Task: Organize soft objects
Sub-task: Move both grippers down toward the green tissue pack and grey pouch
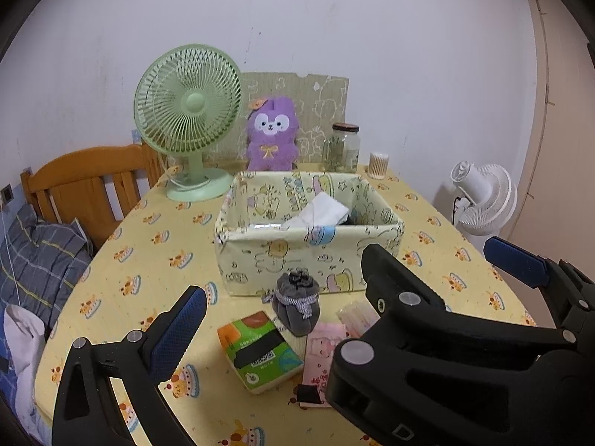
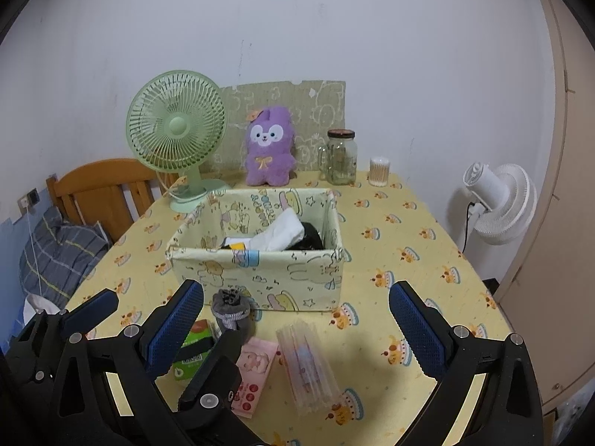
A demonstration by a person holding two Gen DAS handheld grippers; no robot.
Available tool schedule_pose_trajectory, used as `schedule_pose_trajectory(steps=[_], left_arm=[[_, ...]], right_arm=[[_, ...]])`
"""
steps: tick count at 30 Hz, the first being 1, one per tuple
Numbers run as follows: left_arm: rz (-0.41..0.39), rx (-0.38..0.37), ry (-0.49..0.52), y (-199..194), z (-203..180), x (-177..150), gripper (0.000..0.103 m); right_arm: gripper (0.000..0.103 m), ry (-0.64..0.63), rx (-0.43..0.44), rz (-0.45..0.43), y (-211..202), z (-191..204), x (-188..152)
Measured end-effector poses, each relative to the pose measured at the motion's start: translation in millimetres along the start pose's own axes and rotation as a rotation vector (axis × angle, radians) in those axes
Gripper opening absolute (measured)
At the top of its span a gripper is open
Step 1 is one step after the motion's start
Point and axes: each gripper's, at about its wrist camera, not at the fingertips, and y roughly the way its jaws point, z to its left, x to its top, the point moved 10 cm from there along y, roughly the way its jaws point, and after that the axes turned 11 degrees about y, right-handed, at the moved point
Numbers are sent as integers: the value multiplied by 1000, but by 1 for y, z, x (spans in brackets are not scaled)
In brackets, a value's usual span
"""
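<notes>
While both grippers hover | left gripper (image 1: 282, 319) jaws wide | right gripper (image 2: 297, 329) jaws wide

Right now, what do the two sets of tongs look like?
Both match: the left tongs and right tongs have black plastic bodies with triangular cut-outs and round silver rivets at the joints. Each finger carries a long blue pad with fine mesh texture. No cables, sleeves or hands show.

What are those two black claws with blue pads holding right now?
Nothing. The left gripper and right gripper both stand open above the table, with the grey pouch and green tissue pack lying ungrasped.
</notes>
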Motion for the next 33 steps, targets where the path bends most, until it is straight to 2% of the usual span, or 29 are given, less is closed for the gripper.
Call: schedule_pose_trajectory(steps=[8,17,25,29,33], left_arm=[[39,-8,-10,14,1,-20,103],[97,-17,-41,36,6,-44,103],[162,6,-76,55,18,-65,102],[185,-1,-88,63,20,-73,101],[203,-8,-96,69,21,-78,95]], right_arm=[[101,24,22,45,17,0,-23],[101,28,5,79,40,-1,-44],[101,24,-1,147,64,2,-62],[101,17,-10,169,72,3,-68],[101,10,-18,183,78,4,-72]])
